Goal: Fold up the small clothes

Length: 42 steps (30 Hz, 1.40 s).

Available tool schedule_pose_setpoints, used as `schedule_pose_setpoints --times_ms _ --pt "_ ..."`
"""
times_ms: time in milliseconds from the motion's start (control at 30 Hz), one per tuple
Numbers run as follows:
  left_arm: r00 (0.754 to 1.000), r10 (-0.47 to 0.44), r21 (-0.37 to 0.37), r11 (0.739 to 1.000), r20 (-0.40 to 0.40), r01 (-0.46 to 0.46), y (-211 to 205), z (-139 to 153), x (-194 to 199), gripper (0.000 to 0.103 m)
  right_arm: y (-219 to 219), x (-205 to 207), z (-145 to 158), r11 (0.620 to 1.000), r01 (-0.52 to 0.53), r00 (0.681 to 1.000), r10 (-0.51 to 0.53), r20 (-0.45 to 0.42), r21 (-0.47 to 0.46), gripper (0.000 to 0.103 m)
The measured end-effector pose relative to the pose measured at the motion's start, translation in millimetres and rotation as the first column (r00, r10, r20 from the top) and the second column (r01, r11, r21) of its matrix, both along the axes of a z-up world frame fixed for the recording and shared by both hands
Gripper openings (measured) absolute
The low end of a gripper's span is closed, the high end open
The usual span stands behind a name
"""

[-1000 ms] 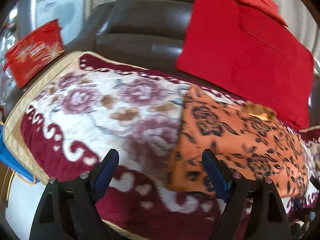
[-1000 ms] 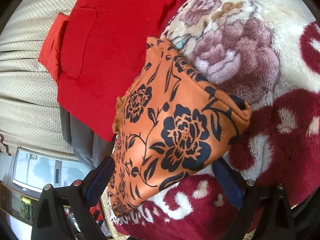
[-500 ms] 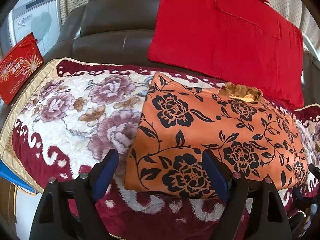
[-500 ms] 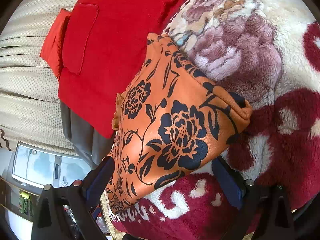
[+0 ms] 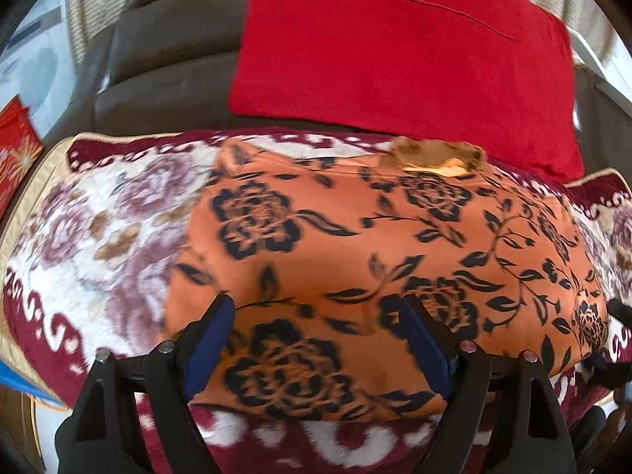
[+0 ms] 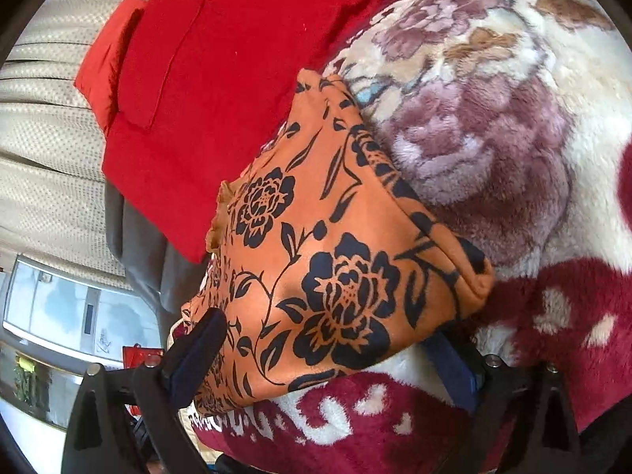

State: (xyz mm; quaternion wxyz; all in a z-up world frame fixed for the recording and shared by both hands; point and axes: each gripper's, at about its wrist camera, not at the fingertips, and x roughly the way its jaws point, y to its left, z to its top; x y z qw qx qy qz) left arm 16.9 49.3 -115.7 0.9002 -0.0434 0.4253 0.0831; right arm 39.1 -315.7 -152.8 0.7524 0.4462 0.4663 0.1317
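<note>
Both grippers, left and right, hold their fingers apart over the orange flowered garment, lying flat on the plush blanket, seemingly ready to fold.

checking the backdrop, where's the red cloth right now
The red cloth hangs on the dark sofa back, just behind the orange floral garment, upper centre in the left wrist view.

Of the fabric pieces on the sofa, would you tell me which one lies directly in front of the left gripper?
The orange garment with black flowers; it lies on the floral blanket, while the plain red cloth leans against the backrest behind.
</note>
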Motion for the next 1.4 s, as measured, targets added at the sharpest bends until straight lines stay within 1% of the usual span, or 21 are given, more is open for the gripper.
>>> schedule_pose_setpoints --times_ms 33,133,267,333,367,433,500,533,567,633,767,967,1000,1033,1067,1133,1200,1300,1333,1367,1400 --pt "1.0 -0.011 0.006 1.0 -0.001 0.011 -5 -1 3 0.085 1 2 5 1.0 0.0 1.0 0.0 0.012 -0.02 0.093" --pt "0.999 -0.042 0.019 0.999 -0.019 0.042 -19 -6 10 0.085 3 11 16 0.995 -0.017 1.0 0.019 0.015 -0.094 0.01" --pt "0.999 -0.052 0.039 0.998 -0.013 0.052 -27 -7 10 0.085 2 1 35 0.978 0.005 0.997 0.012 0.078 -0.21 0.01" --pt "0.999 -0.041 0.033 0.999 -0.015 0.041 -27 -10 11 0.085 2 1 9 0.97 -0.028 1.0 0.029 0.002 -0.24 0.015" --pt "0.999 -0.038 0.029 0.999 -0.024 0.039 -26 -13 14 0.085 -1 3 -10 0.976 -0.05 0.998 0.04 -0.052 -0.21 0.021" --pt "0.998 -0.045 0.027 0.999 -0.046 0.046 -26 -16 17 0.085 -18 -6 -16 0.998 0.008 1.0 -0.009 -0.025 -0.066 0.024" --pt "0.998 -0.045 0.041 0.998 -0.036 0.047 -28 -18 19 0.085 -30 -8 0 0.996 -0.005 1.0 0.004 -0.007 -0.086 0.044" --pt "0.998 -0.052 0.038 0.998 -0.037 0.053 -28 -20 20 0.085 -35 -10 6 0.995 0.001 1.0 0.0 0.012 -0.101 0.069" --pt "0.997 -0.057 0.037 0.998 -0.042 0.059 -29 -23 22 0.085 -42 -11 14 0.993 0.024 0.999 -0.019 0.046 -0.112 0.079" --pt "0.996 -0.062 0.047 0.997 -0.063 0.065 -30 -32 27 0.085 -54 0 27 0.992 0.032 0.996 -0.022 0.084 -0.119 0.08" --pt "0.996 -0.074 0.061 0.995 -0.058 0.077 -31 -39 29 0.086 -51 63 33 0.992 -0.074 0.989 0.086 0.121 -0.103 0.08" --pt "0.994 -0.094 0.054 0.994 -0.057 0.097 -30 -40 30 0.087 -25 185 -5 0.963 -0.246 0.969 0.246 -0.011 -0.112 0.078" --pt "0.994 -0.098 0.054 0.993 -0.056 0.101 -30 -40 31 0.087 -20 200 -16 0.961 -0.265 0.964 0.262 -0.041 -0.083 0.074" --pt "0.993 -0.103 0.053 0.993 -0.054 0.105 -28 -41 30 0.087 -16 209 -18 0.96 -0.273 0.961 0.269 -0.059 -0.068 0.036" --pt "0.993 -0.106 0.052 0.993 -0.052 0.108 -30 -39 27 0.087 -10 213 -15 0.955 -0.286 0.957 0.281 -0.067 -0.082 0.016" --pt "0.992 -0.116 0.044 0.992 -0.045 0.118 -28 -39 26 0.088 2 208 13 0.935 -0.27 0.96 0.279 0.005 -0.23 0.016" --pt "0.992 -0.117 0.033 0.992 -0.043 0.119 -25 -39 26 0.088 -3 206 2 0.929 -0.204 0.979 0.201 -0.044 -0.309 0.015" --pt "0.994 -0.106 0.02 0.994 -0.036 0.106 -18 -28 19 0.088 -13 199 -14 0.966 -0.145 0.989 0.137 -0.054 -0.212 0.028" --pt "0.995 -0.095 0.02 0.995 -0.028 0.096 -12 -25 16 0.088 -13 194 -7 0.962 -0.131 0.991 0.123 -0.048 -0.241 0.045" --pt "0.998 -0.068 0.017 0.998 -0.016 0.069 -1 -20 11 0.088 -14 189 1 0.952 -0.109 0.994 0.099 -0.047 -0.285 0.079" --pt "0.999 -0.041 0.005 0.999 -0.002 0.041 11 -15 6 0.088 -15 181 13 0.943 -0.07 0.998 0.067 -0.021 -0.325 0.086"
